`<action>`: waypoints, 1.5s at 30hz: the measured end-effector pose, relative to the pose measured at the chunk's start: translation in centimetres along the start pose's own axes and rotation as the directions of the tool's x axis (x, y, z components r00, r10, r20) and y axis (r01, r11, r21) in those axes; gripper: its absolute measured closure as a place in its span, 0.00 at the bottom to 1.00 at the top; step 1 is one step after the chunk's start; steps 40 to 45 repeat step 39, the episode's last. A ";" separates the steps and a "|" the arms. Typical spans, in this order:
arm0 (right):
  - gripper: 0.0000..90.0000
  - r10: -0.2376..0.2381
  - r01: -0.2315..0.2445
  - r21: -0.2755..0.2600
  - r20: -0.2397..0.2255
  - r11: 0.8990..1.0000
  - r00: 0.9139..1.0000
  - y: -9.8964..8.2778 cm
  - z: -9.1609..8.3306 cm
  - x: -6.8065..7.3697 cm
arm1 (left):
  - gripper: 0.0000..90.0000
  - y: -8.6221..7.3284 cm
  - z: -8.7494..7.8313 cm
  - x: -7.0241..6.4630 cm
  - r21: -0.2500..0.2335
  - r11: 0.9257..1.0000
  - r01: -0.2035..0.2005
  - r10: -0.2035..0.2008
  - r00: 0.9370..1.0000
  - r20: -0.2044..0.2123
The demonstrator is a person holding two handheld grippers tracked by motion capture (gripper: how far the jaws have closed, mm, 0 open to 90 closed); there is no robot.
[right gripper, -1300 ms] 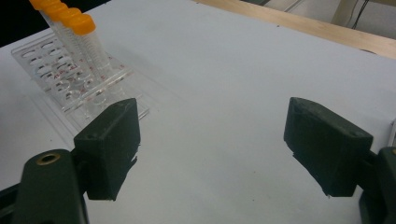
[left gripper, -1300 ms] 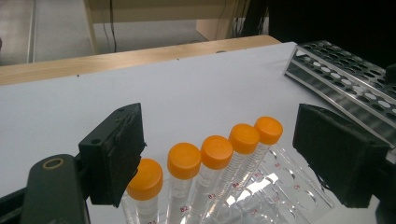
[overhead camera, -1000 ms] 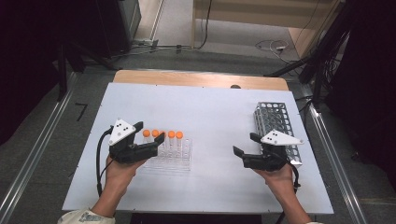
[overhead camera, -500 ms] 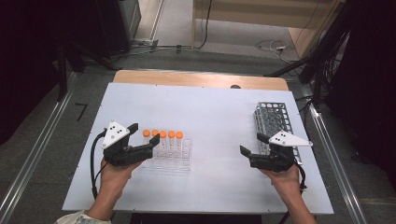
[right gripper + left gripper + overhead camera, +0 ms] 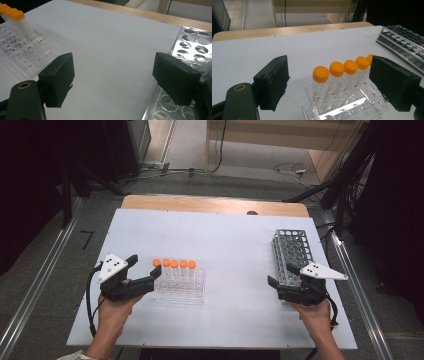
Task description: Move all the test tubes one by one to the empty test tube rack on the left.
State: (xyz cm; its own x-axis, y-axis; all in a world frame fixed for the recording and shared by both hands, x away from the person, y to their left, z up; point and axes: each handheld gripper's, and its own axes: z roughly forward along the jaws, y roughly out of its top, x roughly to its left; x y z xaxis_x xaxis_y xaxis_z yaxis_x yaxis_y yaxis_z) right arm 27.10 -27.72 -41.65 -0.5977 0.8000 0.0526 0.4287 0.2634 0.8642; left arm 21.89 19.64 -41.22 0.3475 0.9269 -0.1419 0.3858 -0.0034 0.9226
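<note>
A clear plastic rack [image 5: 181, 289] holds a row of several orange-capped tubes [image 5: 174, 264] at the left middle of the white board. My left gripper [image 5: 145, 268] stands open just left of the rack, with nothing held. In the left gripper view the tubes [image 5: 342, 68] stand ahead of my open left gripper [image 5: 329, 80], apart from both pads. A metal grid rack [image 5: 292, 251] stands at the right. My right gripper [image 5: 282, 274] is open and empty at that rack's near left corner. In the right gripper view the right gripper [image 5: 115, 77] frames bare board, with the metal rack [image 5: 192, 50] beside its right jaw.
The white board [image 5: 225, 240] lies on a table with a wooden strip [image 5: 215, 205] along the far edge. Metal rails run down both sides of the table. Cables lie on the floor beyond.
My left gripper has drawn back to the left, away from the tube rack. The right gripper has shifted right, closer to the metal rack. Both stay open.
</note>
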 end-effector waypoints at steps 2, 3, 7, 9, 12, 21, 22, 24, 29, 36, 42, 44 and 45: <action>0.18 0.004 -0.004 0.000 0.009 1.000 1.000 -0.1 -0.2 -0.2 | 0.18 -0.3 -0.2 0.3 0.004 1.000 0.004 -0.004 1.000 -0.009; 0.18 0.005 -0.005 0.000 0.015 1.000 1.000 -0.2 -0.3 -0.3 | 0.18 -0.4 -0.3 0.5 0.007 1.000 0.004 -0.004 1.000 -0.013; 0.18 0.010 -0.010 -0.001 0.036 1.000 0.999 -0.4 -0.9 -1.0 | 0.18 -1.0 -0.8 1.2 0.007 1.000 0.012 -0.012 0.999 -0.042; 0.18 0.014 -0.014 -0.004 0.046 1.000 0.999 -0.6 -1.2 -1.3 | 0.18 -1.3 -1.1 1.7 0.007 1.000 0.022 -0.022 0.998 -0.056; 0.18 0.024 -0.024 -0.005 0.060 1.000 0.998 -1.0 -1.6 -1.7 | 0.18 -1.7 -1.5 2.5 0.002 0.999 0.035 -0.034 0.996 -0.082; 0.18 0.056 -0.055 -0.016 0.108 0.998 0.993 -2.1 -3.5 -3.3 | 0.18 -2.9 -2.2 4.2 0.011 0.998 0.059 -0.057 0.988 -0.141; 0.18 0.064 -0.062 -0.019 0.116 0.998 0.991 -2.3 -3.8 -3.5 | 0.18 -3.0 -2.3 4.3 0.013 0.998 0.061 -0.058 0.987 -0.146; 0.18 0.078 -0.075 -0.027 0.131 0.997 0.988 -2.7 -4.3 -4.0 | 0.18 -3.3 -2.5 4.6 0.019 0.998 0.063 -0.059 0.986 -0.158; 0.18 0.109 -0.105 -0.034 0.174 0.994 0.979 -3.7 -5.7 -5.2 | 0.18 -4.3 -2.6 5.1 0.035 0.999 0.041 -0.033 0.977 -0.209; 0.18 0.150 -0.143 -0.046 0.225 0.989 0.963 -5.2 -7.2 -6.7 | 0.18 -5.8 -2.7 6.2 0.067 0.996 0.060 -0.041 0.968 -0.247; 0.18 0.161 -0.153 -0.051 0.228 0.987 0.960 -5.9 -7.6 -7.0 | 0.18 -6.2 -2.7 6.6 0.075 0.994 0.082 -0.061 0.966 -0.251; 0.18 0.161 -0.153 -0.051 0.228 0.987 0.960 -5.9 -7.6 -7.0 | 0.18 -6.2 -2.7 6.6 0.075 0.994 0.082 -0.061 0.966 -0.251; 0.18 0.161 -0.153 -0.051 0.228 0.987 0.960 -5.9 -7.6 -7.0 | 0.18 -6.2 -2.7 6.6 0.075 0.994 0.082 -0.061 0.966 -0.251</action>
